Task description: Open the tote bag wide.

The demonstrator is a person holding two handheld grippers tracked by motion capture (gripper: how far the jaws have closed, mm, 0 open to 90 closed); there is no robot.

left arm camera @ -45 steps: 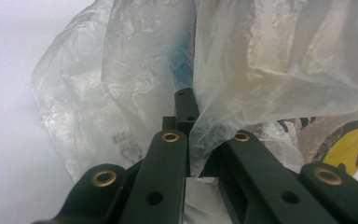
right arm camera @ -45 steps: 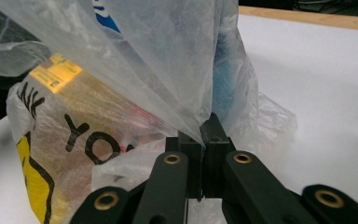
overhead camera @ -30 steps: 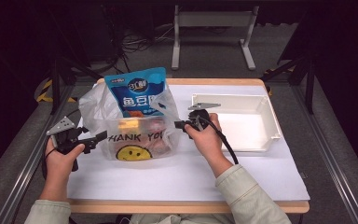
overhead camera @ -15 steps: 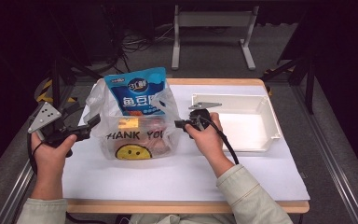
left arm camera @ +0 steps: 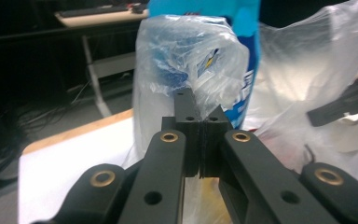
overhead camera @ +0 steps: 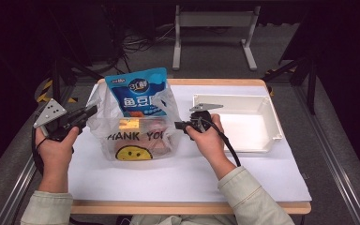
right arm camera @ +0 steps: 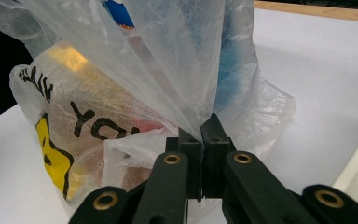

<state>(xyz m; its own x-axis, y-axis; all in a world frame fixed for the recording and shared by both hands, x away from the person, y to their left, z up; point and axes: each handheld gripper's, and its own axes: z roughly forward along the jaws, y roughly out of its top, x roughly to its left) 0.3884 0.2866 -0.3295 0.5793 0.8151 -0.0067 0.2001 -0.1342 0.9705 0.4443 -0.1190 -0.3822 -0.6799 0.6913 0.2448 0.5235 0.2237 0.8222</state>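
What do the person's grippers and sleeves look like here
Both grippers are matte black with two flat jaws and brass-coloured rivets on the linkage arms. The left gripper carries a grey three-cornered plate dotted with small holes; the right gripper has a similar grey plate on top. A black cable trails from each. The sleeves are pale grey-green.

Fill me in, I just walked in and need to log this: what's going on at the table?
A person is working a clear plastic bag with a claw in each hand. The left claw has just closed on a fold of the bag's film, and the right claw is clamped on the film at the other side. A blue snack pouch sticks out of the bag's top. A white tray sits on the table beside it.
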